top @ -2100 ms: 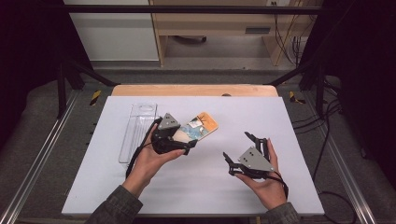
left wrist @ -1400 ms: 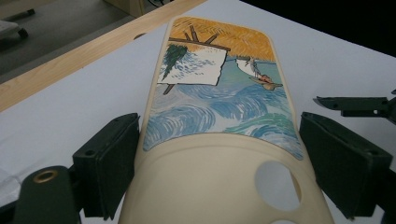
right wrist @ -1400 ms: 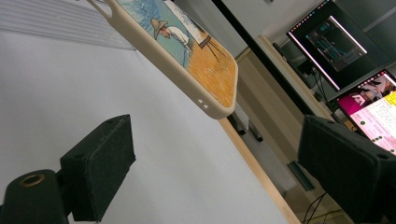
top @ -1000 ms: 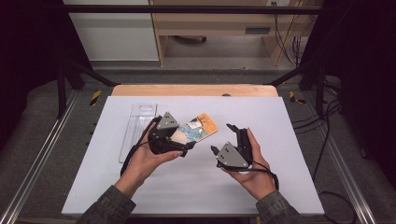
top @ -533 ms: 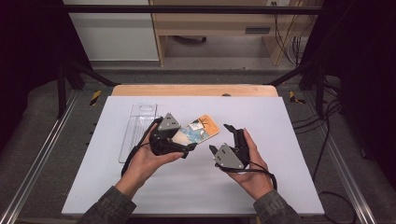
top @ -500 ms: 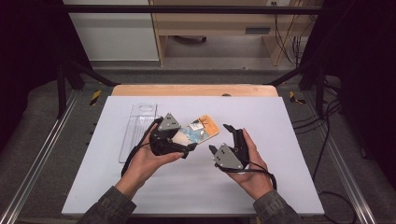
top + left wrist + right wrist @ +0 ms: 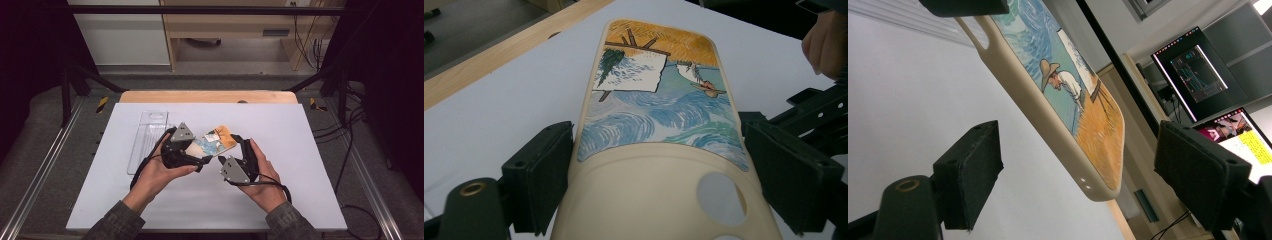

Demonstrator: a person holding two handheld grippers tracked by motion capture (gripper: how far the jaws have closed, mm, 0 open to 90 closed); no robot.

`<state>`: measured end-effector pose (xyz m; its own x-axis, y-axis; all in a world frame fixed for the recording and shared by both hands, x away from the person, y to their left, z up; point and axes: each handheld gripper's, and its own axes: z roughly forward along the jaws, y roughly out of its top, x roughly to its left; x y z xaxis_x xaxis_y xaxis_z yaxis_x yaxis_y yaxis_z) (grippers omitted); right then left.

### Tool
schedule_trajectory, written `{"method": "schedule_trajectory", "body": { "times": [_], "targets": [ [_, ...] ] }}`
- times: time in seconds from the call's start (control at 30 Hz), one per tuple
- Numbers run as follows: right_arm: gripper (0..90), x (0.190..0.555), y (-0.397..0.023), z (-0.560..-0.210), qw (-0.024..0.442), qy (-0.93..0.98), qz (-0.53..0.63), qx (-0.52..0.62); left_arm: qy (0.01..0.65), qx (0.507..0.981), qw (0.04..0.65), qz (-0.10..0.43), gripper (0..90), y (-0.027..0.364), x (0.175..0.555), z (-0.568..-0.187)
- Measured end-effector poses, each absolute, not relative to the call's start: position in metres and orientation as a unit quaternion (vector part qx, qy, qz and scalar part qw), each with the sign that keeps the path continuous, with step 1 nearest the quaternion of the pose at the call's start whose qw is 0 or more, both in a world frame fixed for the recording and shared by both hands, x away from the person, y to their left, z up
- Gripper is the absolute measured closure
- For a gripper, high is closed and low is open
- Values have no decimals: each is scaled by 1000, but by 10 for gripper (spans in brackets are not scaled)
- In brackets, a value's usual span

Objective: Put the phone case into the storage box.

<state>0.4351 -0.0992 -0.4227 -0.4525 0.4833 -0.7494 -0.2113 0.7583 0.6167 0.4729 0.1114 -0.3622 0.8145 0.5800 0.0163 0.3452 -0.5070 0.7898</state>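
Note:
A cream phone case printed with a painted scene of blue waves and an orange field is held above the white table. My left gripper is shut on its camera-hole end, the pads pressing both long edges. My right gripper sits at the case's far, orange end. Its jaws have just been closing, and the tip of the case lies between them. In the right gripper view both pads stand apart from the case. The right gripper's black frame shows beside the case in the left gripper view.
A clear plastic tray lies flat on the table just left of my left hand. A wooden strip runs along the table's far edge. Lit monitors stand far off behind the case.
My right hand has moved left and away from the table's front edge, up to the end of the case. The left gripper and the case have stayed put.

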Motion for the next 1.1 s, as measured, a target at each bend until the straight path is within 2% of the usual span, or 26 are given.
{"method": "schedule_trajectory", "body": {
  "times": [0.23, 0.63, 1.1],
  "targets": [
    [219, 435, -95, -422, 519, 783, 334, 79, 266, 859, 415, 136, 140, 111, 471, -362],
    [324, 433, -87, -423, 530, 786, 315, 43, 268, 860, 415, 130, 138, 111, 470, -362],
    [484, 432, -86, -425, 536, 789, 298, 29, 270, 860, 418, 116, 137, 111, 469, -362]
  ]
}}
